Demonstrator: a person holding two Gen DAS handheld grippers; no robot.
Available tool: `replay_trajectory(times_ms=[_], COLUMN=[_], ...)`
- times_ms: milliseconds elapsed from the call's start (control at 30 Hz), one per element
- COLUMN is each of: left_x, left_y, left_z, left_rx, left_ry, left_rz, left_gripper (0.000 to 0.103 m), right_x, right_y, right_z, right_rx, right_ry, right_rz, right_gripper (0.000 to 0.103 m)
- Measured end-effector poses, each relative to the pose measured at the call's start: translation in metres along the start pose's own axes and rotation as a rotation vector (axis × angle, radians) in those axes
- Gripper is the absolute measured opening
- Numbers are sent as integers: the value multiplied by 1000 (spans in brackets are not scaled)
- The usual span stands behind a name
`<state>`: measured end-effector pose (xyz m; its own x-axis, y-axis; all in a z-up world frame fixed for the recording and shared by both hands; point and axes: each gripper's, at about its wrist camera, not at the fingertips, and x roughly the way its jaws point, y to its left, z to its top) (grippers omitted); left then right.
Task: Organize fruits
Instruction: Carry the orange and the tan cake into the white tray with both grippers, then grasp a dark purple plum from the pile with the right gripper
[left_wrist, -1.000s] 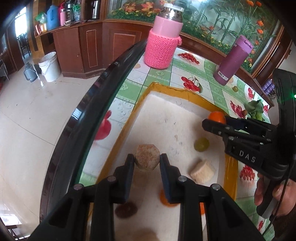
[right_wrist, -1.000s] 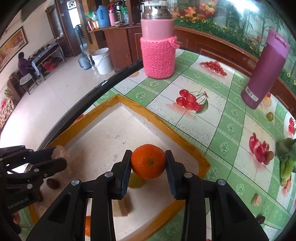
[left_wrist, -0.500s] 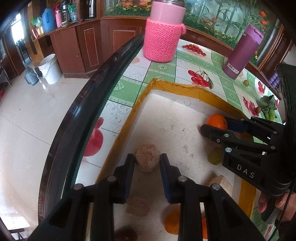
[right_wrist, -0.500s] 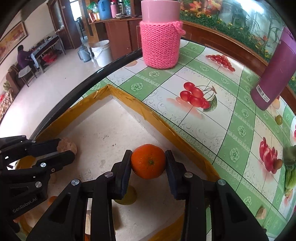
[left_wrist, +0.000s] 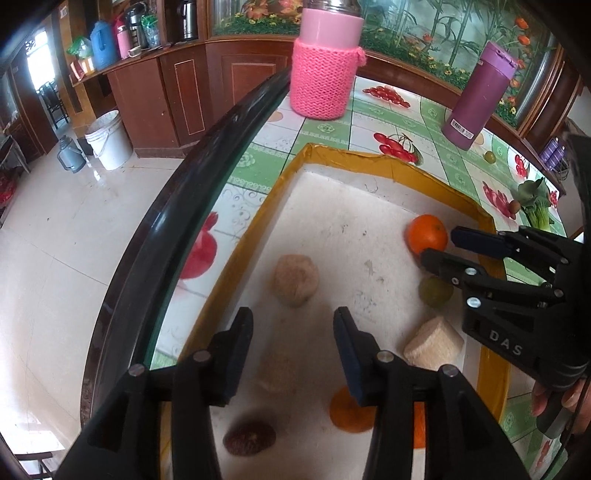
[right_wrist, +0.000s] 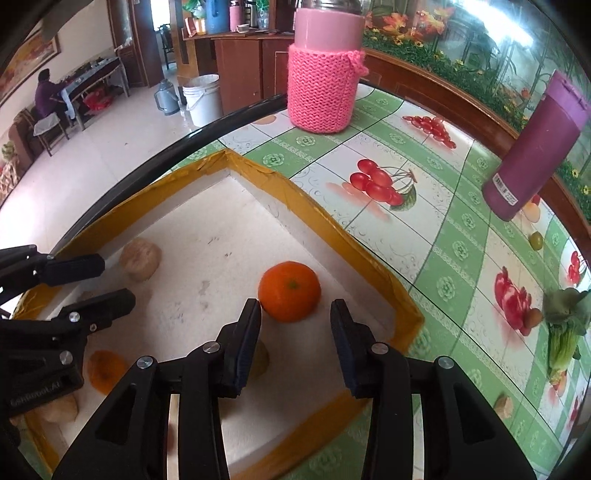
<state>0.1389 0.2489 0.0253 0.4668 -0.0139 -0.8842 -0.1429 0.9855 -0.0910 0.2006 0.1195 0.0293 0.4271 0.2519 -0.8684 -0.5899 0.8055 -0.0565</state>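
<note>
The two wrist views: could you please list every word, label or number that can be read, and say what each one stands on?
"DAS": white letters on the body of the right gripper, in the left wrist view.
Pale lettering on the body of the left gripper, in the right wrist view: too blurred to read.
Barcode label on the purple bottle: too small to read.

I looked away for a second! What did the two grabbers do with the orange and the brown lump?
Both let go. The left gripper has just opened and dropped the brown lump in the tray; the right gripper released the orange, now resting there. The pink knitted jar and purple bottle stayed put.
</note>
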Motion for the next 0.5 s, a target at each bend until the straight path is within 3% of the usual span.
replay_trajectory(times_ms=[300, 500], left_x=[-47, -76], left_y=[-1, -8], left_z=[-33, -58], left_rx=[-67, -99], left_ry=[-77, -117], left_rz=[20, 13], left_gripper=[74, 76], right_x=[-54, -84], right_y=[7, 7], right_z=[-36, -78], right_rx=[5, 3], right_ry=[-48, -45], right_rz=[29, 34], right_gripper=[40, 40])
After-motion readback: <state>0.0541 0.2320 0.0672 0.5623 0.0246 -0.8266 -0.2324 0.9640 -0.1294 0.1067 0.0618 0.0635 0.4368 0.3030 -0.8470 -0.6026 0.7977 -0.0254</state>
